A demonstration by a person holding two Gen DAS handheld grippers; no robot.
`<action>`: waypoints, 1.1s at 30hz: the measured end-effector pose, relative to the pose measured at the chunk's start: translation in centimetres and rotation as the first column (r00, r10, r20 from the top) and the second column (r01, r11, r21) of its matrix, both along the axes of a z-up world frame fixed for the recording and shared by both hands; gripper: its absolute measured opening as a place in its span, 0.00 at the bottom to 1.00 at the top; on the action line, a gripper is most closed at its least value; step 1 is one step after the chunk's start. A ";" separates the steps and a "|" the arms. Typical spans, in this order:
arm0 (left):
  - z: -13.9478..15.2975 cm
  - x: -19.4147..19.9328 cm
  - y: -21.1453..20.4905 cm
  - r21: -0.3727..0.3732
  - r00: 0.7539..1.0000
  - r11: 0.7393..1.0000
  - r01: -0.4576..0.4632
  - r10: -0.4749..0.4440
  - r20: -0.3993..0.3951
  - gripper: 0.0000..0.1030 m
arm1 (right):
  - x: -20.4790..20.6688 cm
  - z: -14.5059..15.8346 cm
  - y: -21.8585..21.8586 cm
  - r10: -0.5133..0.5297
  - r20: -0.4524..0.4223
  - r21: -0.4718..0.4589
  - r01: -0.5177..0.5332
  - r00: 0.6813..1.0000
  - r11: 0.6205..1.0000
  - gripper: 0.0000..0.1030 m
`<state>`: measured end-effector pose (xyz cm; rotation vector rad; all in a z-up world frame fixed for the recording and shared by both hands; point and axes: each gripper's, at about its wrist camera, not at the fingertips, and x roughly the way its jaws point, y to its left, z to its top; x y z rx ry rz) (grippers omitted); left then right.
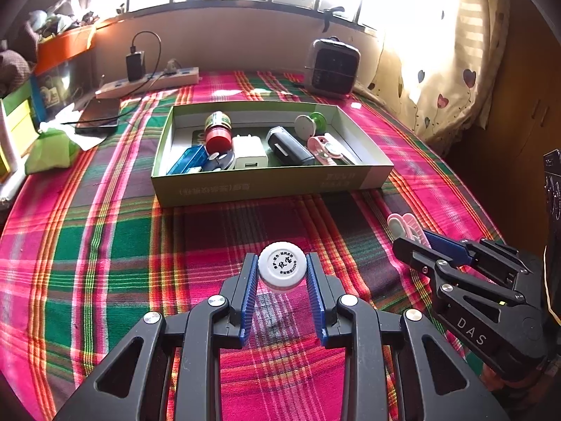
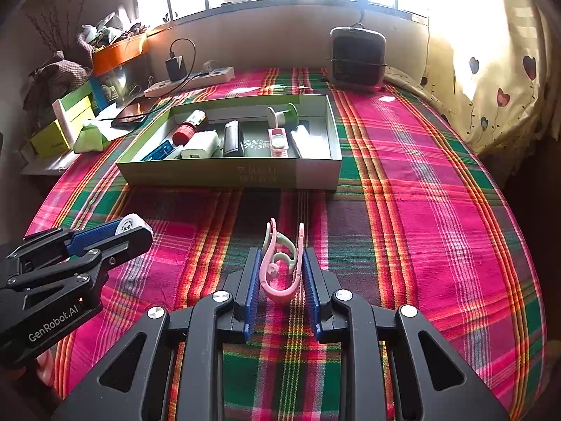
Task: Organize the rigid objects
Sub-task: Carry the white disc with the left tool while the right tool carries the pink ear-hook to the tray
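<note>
Two grippers level over the plaid tabletop (image 1: 105, 245): left gripper (image 1: 282, 273) clamps white cap (image 1: 282, 266), face up; right gripper (image 2: 281, 268) clamps pink clip (image 2: 280, 263), long axis pointing toward box (image 2: 228, 173).

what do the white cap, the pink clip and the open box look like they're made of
White cap: likely moulded plastic, matt, with black print on its top.
Pink clip: thin plastic by the look, smooth with a slight sheen and curved arms.
Open box: cardboard, matt green printed outside, with thin, straight folded walls.
</note>
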<state>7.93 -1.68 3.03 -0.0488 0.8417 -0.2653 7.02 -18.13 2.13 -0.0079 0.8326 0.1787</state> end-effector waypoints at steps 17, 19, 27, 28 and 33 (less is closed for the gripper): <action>0.5 -0.5 1.2 -0.008 1.000 1.000 -0.028 0.028 0.011 0.26 | -0.2 0.2 1.4 0.033 0.012 0.000 -0.033 0.999 0.999 0.24; 0.6 -0.4 1.3 -0.008 0.999 1.000 -0.030 0.030 0.013 0.26 | -0.2 0.3 1.5 0.038 0.015 0.003 -0.038 0.999 0.999 0.24; 1.2 0.2 1.7 -0.012 0.999 0.999 -0.036 0.036 0.022 0.26 | 0.3 0.7 2.0 0.054 0.028 -0.001 -0.054 0.998 0.999 0.24; 1.2 0.4 1.7 -0.012 0.999 0.999 -0.036 0.036 0.021 0.26 | 0.4 0.8 2.0 0.055 0.031 -0.003 -0.055 0.998 0.998 0.24; 1.6 1.1 1.7 -0.015 0.999 0.999 -0.032 0.032 0.026 0.26 | 0.9 1.3 2.0 0.059 0.042 -0.001 -0.059 0.997 0.998 0.24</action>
